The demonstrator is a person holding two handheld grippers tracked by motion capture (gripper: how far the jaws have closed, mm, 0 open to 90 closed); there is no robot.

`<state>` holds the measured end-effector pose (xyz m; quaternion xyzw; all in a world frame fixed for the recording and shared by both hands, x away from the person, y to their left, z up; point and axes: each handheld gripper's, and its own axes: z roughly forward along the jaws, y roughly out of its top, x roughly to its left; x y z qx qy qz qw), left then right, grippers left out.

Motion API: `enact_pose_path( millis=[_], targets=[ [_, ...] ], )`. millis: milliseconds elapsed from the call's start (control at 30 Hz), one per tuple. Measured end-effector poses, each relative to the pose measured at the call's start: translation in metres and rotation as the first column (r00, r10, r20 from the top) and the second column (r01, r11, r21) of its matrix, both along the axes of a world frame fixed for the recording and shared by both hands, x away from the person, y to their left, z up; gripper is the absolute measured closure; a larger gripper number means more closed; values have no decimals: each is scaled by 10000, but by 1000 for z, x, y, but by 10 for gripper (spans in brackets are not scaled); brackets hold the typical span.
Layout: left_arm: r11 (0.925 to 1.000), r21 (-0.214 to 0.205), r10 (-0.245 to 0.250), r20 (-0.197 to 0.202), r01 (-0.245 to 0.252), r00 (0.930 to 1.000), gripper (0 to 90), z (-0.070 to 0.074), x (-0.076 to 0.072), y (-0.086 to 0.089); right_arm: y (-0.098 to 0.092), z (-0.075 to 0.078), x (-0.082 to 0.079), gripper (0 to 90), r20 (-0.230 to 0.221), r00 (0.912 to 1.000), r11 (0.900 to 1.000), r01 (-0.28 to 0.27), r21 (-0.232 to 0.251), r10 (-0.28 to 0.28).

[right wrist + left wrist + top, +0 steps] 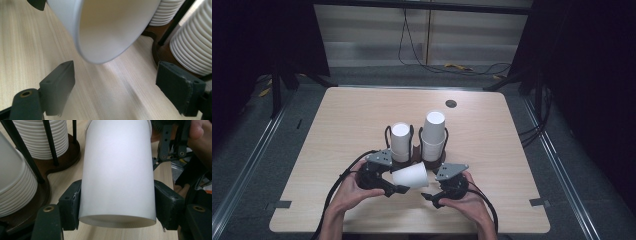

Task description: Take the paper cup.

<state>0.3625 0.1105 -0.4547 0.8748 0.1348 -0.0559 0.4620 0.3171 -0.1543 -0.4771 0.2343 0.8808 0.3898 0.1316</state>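
A white paper cup (410,176) lies on its side just above the table, and my left gripper (404,181) is shut on it. In the left gripper view the pads (72,205) press both sides of the cup (117,175) near its base. My right gripper (431,197) is just right of the cup's mouth, open. In the right gripper view the cup's open rim (112,27) hangs ahead of and above the wide-open jaws of the right gripper (115,85), with nothing between them. Two stacks of white cups (400,142) (433,134) stand behind in a dark wooden holder (418,159).
The light wooden table (342,130) has a round grommet (451,103) near its far edge. The holder's black wire uprights (51,147) and cup stacks (15,182) stand close to the held cup. Cables (452,67) lie on the floor beyond the table.
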Motion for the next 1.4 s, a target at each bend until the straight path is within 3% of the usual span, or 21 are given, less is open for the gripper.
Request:
enact_pose_path(
  millis=[167,400,533,600,733,833,900,967,1100,1200,1400],
  targets=[
    [9985,-512,202,103,-196,9997,328,-4,-1,1,-4,0,-3,156,43,10000,9994,85,350,-86],
    [9969,-716,366,361,-339,9987,327,-11,-3,3,-14,-5,-6,154,33,9992,9949,383,935,-388],
    [9957,-825,454,300,-428,9985,326,-16,-3,2,-19,-6,-9,155,3,9989,9905,461,1293,-466],
    [9962,-767,436,386,-406,9983,326,-18,-4,0,-20,-8,-10,155,-14,9990,9885,446,1442,-448],
    [9927,-1155,416,475,-359,9980,326,-19,-4,0,-23,-9,-13,153,-92,9992,9832,401,1779,-390],
    [9928,-1140,444,634,-370,9970,326,-21,-6,0,-23,-8,-15,153,-61,9996,9785,295,2039,-288],
    [9913,-1287,354,647,-268,9973,326,-23,-7,1,-23,-7,-16,153,15,9997,9745,244,2229,-254],
    [9912,-1297,367,672,-277,9971,326,-23,-8,1,-24,-5,-17,153,27,9998,9631,191,2684,-206],
    [9896,-1428,301,825,-180,9961,326,-24,-8,1,-25,-4,-18,151,91,9996,9546,226,2969,-265],
    [9885,-1511,201,728,-89,9971,325,-25,-9,2,-24,-4,-17,146,116,9996,9481,208,3173,-258],
    [9861,-1658,208,863,-62,9961,325,-31,-11,1,-26,0,-14,137,198,9995,9279,142,3725,-233]
  ],
)
